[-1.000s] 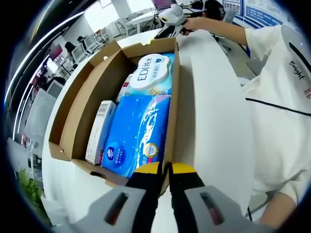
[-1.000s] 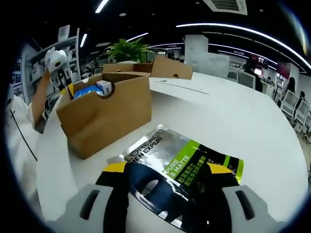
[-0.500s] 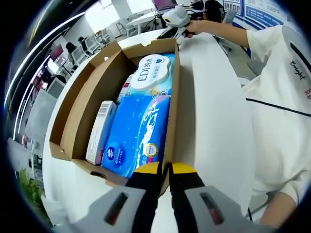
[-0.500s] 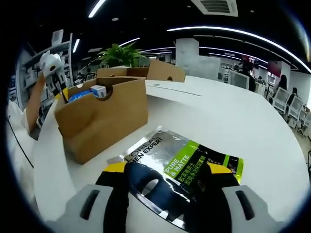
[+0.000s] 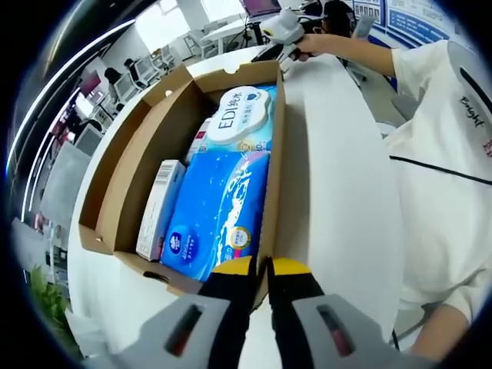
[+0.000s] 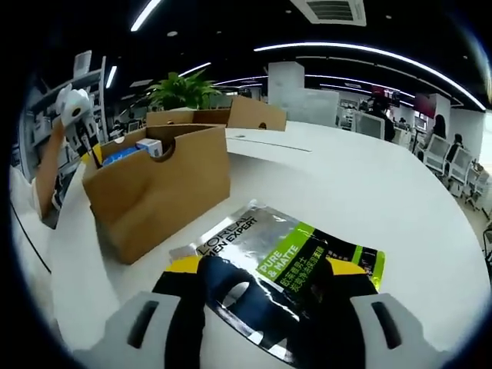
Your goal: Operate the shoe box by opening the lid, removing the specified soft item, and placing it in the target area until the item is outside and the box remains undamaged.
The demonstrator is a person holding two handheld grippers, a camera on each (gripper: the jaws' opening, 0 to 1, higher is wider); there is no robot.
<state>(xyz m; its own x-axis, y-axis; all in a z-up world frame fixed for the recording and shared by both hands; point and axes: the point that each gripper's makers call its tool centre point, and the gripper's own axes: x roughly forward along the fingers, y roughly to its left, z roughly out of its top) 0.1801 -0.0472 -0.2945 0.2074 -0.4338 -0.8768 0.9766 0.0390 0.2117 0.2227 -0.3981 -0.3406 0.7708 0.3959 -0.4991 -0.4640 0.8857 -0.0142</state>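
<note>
One pouch [image 6: 288, 265] in right claw [image 6: 261, 288], box [image 6: 157, 192] open.

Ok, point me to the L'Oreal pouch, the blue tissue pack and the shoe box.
L'Oreal pouch [image 6: 288, 257], right gripper view, green label band.
Blue tissue pack [image 5: 219, 207], left gripper view, middle of its face.
Shoe box [image 5: 138, 165], left gripper view, inner side wall.

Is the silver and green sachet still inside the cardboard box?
No, the silver and green sachet sits outside the brown cardboard box, in the right claw.

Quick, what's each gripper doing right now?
Left gripper: shut, pinching the near wall of the box.
Right gripper: shut on the pouch, held over the table.
</note>
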